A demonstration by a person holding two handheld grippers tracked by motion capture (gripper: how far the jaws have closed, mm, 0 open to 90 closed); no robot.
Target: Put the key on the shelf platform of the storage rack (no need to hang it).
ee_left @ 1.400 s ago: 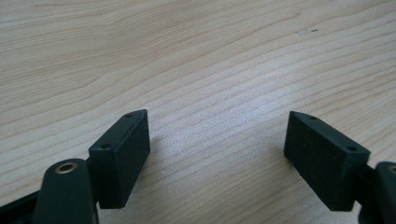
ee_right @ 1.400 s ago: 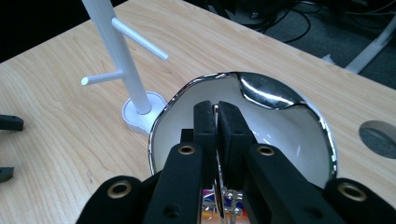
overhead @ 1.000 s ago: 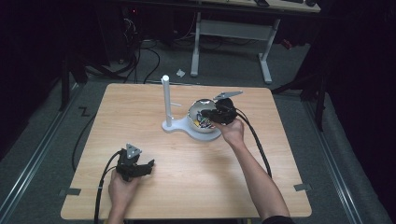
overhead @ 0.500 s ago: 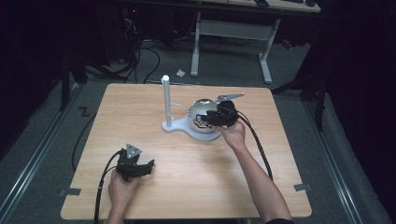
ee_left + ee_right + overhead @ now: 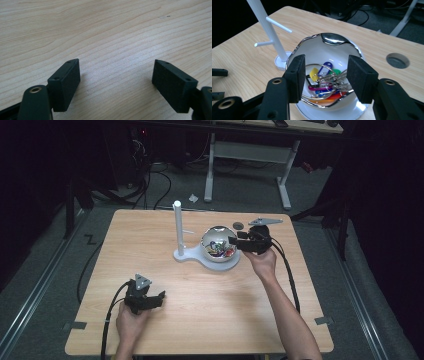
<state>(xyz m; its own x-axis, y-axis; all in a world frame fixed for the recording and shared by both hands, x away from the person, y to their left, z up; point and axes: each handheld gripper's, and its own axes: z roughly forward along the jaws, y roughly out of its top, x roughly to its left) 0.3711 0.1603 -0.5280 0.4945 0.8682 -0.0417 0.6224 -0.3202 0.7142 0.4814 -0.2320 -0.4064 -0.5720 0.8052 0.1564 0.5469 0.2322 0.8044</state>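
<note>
Between the wide-spread jaws of the right gripper [image 5: 325, 77] the way down into the silver bowl [image 5: 312, 51] is open, its keys [image 5: 325, 83] heaped inside, while the white peg stand [image 5: 177, 227] rises just left of the bowl and bare tabletop [image 5: 210, 305] lies near.

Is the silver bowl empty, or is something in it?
Not empty. The bowl holds a bunch of keys with coloured tags, seen between the right gripper's open jaws.

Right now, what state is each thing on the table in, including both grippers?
Left gripper: jaws open, holding nothing, low over the bare table.
Right gripper: jaws open, poised over the bowl.
Bowl: upright, holding coloured key tags on rings.
White peg stand: upright, pegs bare.
</note>
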